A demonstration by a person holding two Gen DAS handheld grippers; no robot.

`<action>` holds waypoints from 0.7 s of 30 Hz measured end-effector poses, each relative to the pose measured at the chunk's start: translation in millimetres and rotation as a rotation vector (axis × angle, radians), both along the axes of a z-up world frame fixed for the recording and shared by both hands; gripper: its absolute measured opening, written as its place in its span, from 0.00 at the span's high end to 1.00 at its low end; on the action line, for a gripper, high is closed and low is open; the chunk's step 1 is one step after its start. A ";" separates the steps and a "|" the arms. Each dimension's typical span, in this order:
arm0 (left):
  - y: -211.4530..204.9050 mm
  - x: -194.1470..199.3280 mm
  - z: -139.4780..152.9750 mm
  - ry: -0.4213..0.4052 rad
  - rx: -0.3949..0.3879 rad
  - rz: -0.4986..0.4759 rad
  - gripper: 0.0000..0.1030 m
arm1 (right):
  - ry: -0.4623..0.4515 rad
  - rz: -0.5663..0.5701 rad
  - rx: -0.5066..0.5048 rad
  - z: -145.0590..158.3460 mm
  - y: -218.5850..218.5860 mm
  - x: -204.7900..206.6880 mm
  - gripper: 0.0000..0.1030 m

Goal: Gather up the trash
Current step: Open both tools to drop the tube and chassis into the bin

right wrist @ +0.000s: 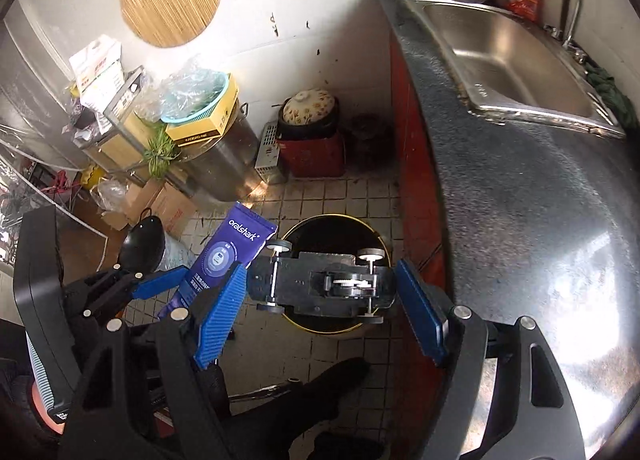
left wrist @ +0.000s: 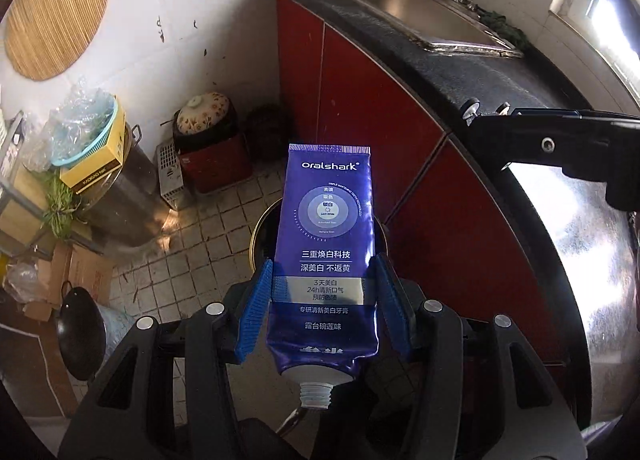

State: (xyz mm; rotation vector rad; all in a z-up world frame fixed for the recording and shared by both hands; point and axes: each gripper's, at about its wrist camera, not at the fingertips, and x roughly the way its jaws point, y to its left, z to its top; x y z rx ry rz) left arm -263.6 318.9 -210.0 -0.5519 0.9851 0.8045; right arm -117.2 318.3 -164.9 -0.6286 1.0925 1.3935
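Observation:
My left gripper (left wrist: pixel 325 300) is shut on a blue Oralshark toothpaste tube (left wrist: pixel 326 236), held upright with its capless neck toward the camera, above a round black trash bin (left wrist: pixel 260 236) on the tiled floor. In the right wrist view the tube (right wrist: pixel 236 248) and left gripper (right wrist: pixel 188 280) show at the left. My right gripper (right wrist: pixel 320 300) has its jaws spread wide, and a black toy car (right wrist: pixel 320 284), upside down, lies between them directly over the bin (right wrist: pixel 332 232). Whether the pads touch the car is unclear.
A dark counter (right wrist: pixel 520 200) with a steel sink (right wrist: pixel 512 56) and red cabinet doors (left wrist: pixel 360 108) runs along the right. A steel pot (right wrist: pixel 224 164), boxes, a wok (right wrist: pixel 140 248) and a lidded pot on a red stand (right wrist: pixel 312 136) crowd the floor behind the bin.

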 end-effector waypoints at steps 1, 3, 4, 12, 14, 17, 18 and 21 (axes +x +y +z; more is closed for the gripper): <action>3.7 -2.8 -8.6 -0.002 -0.008 0.006 0.51 | 0.005 0.013 -0.012 -7.5 8.9 -2.9 0.28; 11.3 -5.9 -26.9 0.003 -0.026 0.014 0.51 | 0.013 0.034 -0.042 -22.7 26.4 -7.6 0.28; 15.2 -6.3 -36.1 0.006 -0.035 0.014 0.51 | 0.018 0.041 -0.056 -30.9 34.3 -9.3 0.28; 41.1 0.7 -81.4 0.002 -0.096 0.029 0.51 | 0.029 0.068 -0.146 -81.0 77.5 -14.4 0.28; 48.1 3.1 -86.2 -0.009 -0.112 0.034 0.51 | 0.030 0.071 -0.155 -86.1 83.4 -14.7 0.28; 54.8 7.2 -90.9 -0.020 -0.128 0.019 0.50 | 0.051 0.066 -0.164 -90.3 89.3 -13.2 0.26; 57.0 8.3 -92.7 -0.012 -0.133 0.017 0.44 | 0.057 0.063 -0.171 -91.3 91.4 -11.6 0.24; 60.1 8.2 -91.2 -0.007 -0.119 0.028 0.21 | 0.074 0.050 -0.171 -91.3 94.0 -5.9 0.16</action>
